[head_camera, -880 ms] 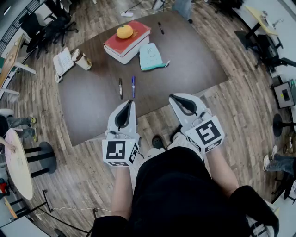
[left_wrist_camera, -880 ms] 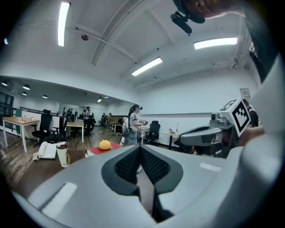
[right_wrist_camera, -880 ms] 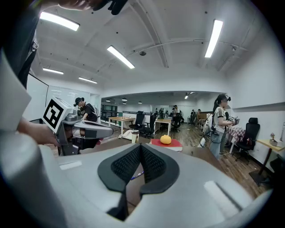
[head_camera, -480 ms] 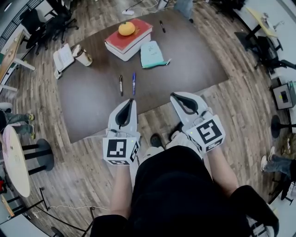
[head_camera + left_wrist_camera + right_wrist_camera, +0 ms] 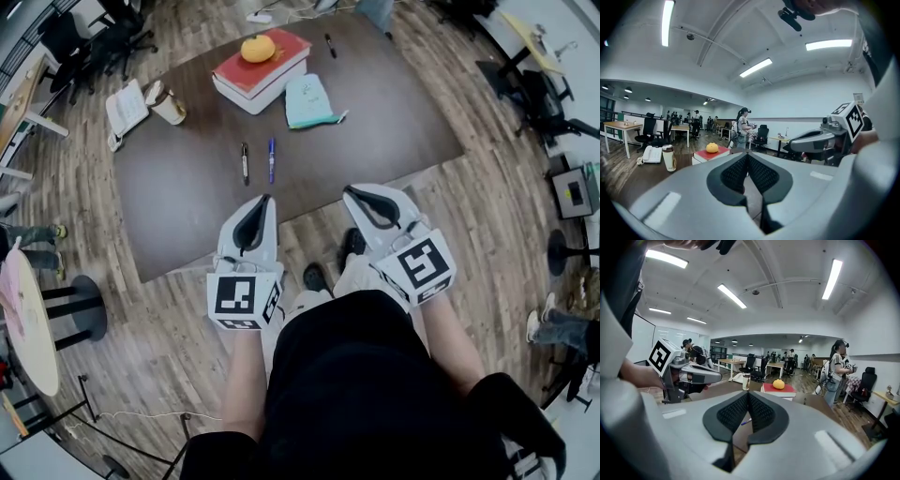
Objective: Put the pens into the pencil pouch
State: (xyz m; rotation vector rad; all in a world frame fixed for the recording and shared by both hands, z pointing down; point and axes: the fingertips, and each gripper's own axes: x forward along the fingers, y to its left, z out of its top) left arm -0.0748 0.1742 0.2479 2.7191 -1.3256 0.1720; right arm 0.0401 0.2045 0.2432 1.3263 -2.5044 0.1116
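Two pens lay side by side near the middle of a dark brown table (image 5: 187,216), which stood on a wood-plank floor (image 5: 487,216) in an open office, with black chairs (image 5: 94,47) at the far left. The black pen (image 5: 245,163) lay just left of the blue pen (image 5: 271,160); both were slim, ran near to far, and lay close but apart. A third, dark pen (image 5: 330,45) lay near the far edge. The pouch (image 5: 308,101), pale teal and flat, lay beyond the pair, right of a red-topped stack of books (image 5: 258,80) bearing an orange (image 5: 257,48). A cup (image 5: 169,105) and a white telephone (image 5: 125,108) occupied the far left. The left gripper (image 5: 264,200) and right gripper (image 5: 348,192) were at the near edge, short of the pens, each with jaws pressed together on nothing.
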